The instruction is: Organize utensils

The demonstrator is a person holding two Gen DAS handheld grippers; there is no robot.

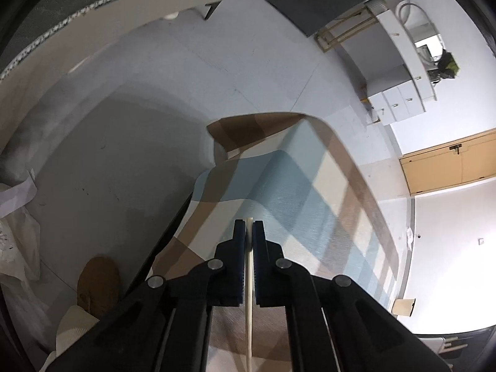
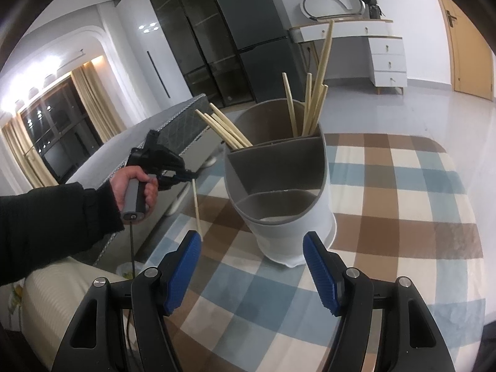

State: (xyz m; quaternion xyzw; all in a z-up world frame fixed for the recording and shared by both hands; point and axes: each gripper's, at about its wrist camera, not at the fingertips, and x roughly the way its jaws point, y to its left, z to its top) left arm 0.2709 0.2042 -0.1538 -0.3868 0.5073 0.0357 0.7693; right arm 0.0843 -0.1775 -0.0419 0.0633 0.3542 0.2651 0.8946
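left gripper [image 1: 249, 232]: jaws clamped on one chopstick [image 1: 248, 310] | right gripper [image 2: 252, 248]: jaws apart, empty | utensil holder [image 2: 279, 186]: on checked worktop [image 2: 403, 217], chopsticks inside

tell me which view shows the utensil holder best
The right wrist view: the utensil holder stands whole on the checked tablecloth, its compartments and chopsticks visible. The left wrist view does not show it.

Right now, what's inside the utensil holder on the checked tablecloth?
The utensil holder has several chopsticks standing in its back compartments, some leaning left. The front compartments look empty as far as they show, but their walls hide the bottoms and the sticks' lower ends.
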